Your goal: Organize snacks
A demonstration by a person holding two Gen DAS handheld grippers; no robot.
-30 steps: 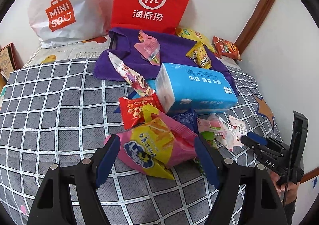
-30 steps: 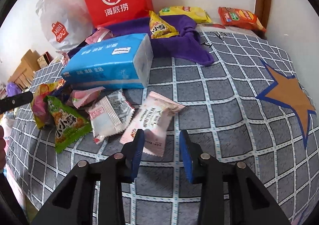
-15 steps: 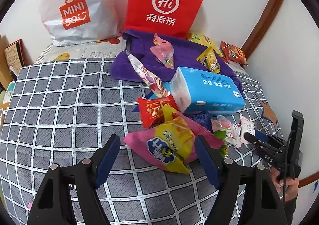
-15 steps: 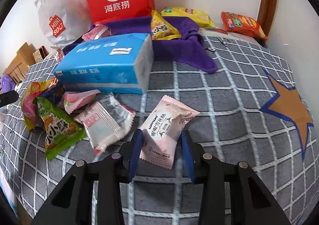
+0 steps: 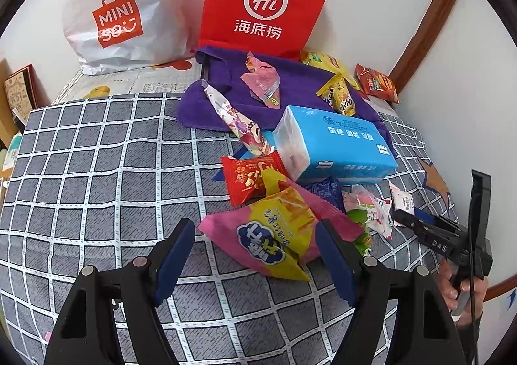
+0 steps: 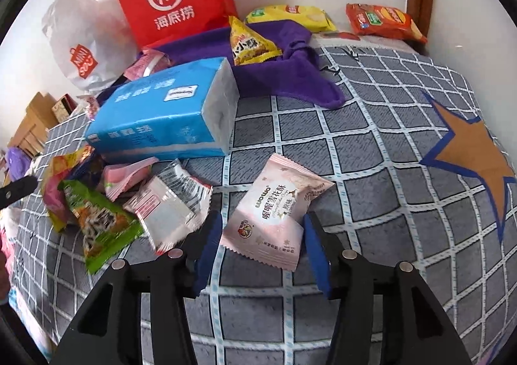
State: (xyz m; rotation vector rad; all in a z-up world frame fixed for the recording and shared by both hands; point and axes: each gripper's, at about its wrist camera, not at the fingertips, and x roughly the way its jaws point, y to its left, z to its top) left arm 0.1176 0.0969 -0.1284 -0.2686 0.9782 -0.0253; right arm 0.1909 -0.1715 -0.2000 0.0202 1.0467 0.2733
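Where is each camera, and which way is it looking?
Left wrist: on the left gripper, looking down at the big pink-and-yellow bag; its open fingers show, also the right gripper and a hand.
Right wrist: on the right gripper, looking down at the pale pink packet between its fingers, which have just been opening.
Both see the blue tissue pack, red bag and purple cloth.

bedcover: grey check with white grid (image 5: 97, 177), orange star patch with blue edge (image 6: 475, 151) | cloth: purple towel (image 5: 290, 80) at far side | tissue pack: blue (image 6: 168, 113), lying near towel | bags: 1 red (image 5: 261, 0), 1 white (image 5: 119, 16), both against wall | trim: brown wood (image 5: 423, 26)
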